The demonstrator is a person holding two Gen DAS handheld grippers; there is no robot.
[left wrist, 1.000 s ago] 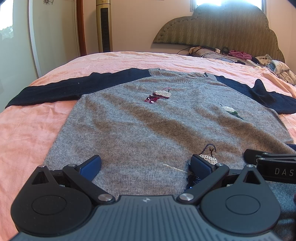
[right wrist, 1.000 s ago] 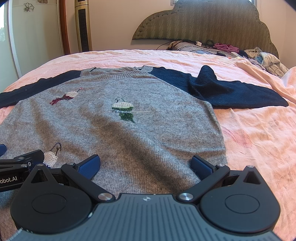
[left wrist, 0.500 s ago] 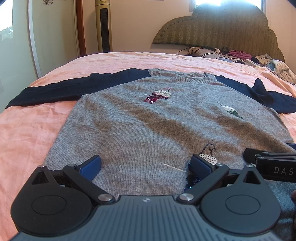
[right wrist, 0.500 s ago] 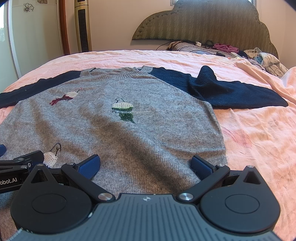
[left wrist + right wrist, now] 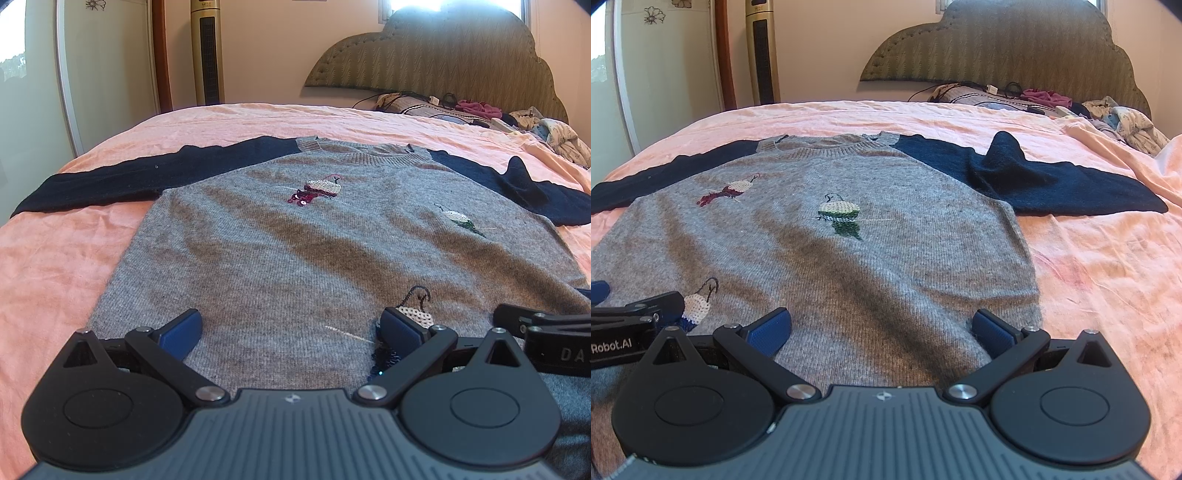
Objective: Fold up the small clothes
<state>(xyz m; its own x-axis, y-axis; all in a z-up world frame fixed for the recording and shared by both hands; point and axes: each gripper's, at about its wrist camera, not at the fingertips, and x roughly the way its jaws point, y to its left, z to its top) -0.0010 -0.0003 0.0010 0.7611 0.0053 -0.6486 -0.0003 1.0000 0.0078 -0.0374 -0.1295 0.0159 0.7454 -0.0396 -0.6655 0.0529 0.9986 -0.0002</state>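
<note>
With the sweater (image 5: 314,266) flat on the bed (image 5: 55,266), hem nearest me and collar at 12 o'clock, my left gripper (image 5: 291,326) and right gripper (image 5: 881,325) sit jaws apart, empty, equally near at the hem corners.

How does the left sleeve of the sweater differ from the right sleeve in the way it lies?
The left sleeve lies flat and smooth; the right sleeve has a fold standing up in a peak. The left sleeve runs out straight, whereas the right sleeve looks bunched near the shoulder. Both are dark navy, spread outward on the pink sheet.
</note>
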